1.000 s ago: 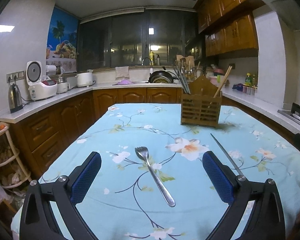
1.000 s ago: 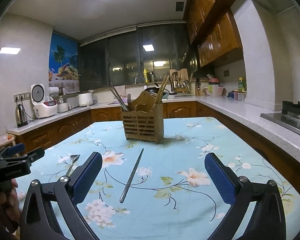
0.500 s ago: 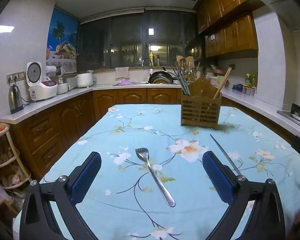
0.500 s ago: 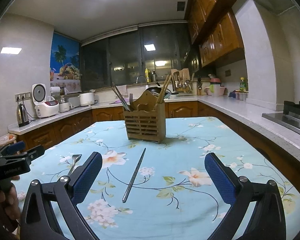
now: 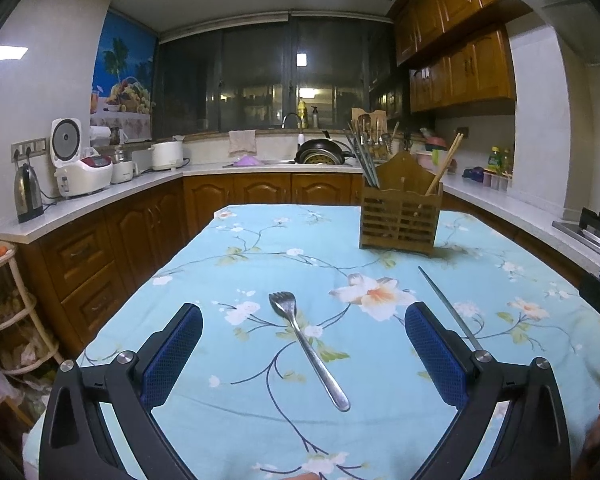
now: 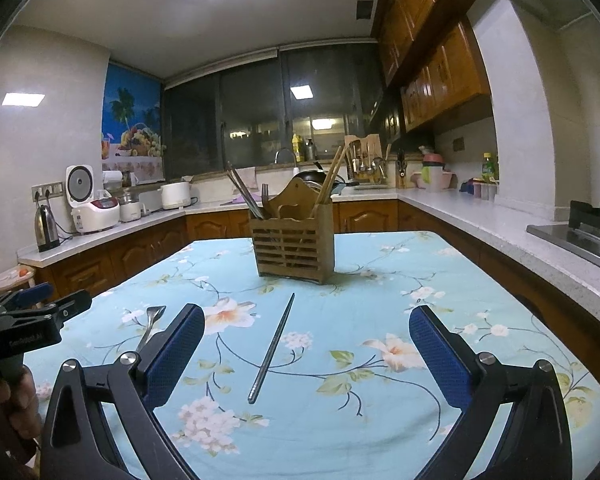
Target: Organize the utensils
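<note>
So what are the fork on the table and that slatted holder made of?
The fork looks like polished metal, probably stainless steel: silvery, with bright glints along its handle. The slatted holder looks like wood or bamboo, brown and matte; which of the two I cannot tell.

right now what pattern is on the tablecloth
Light blue tablecloth with white and peach flowers on dark branches; clearest in the right wrist view.

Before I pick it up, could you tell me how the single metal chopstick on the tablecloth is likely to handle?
The metal chopstick looks thin, rigid and glossy, so it may slip between the pads. It seems round and tapered, so a nudge would probably roll it. It lies flat on the soft tablecloth, so the open right tool has little to get under.
</note>
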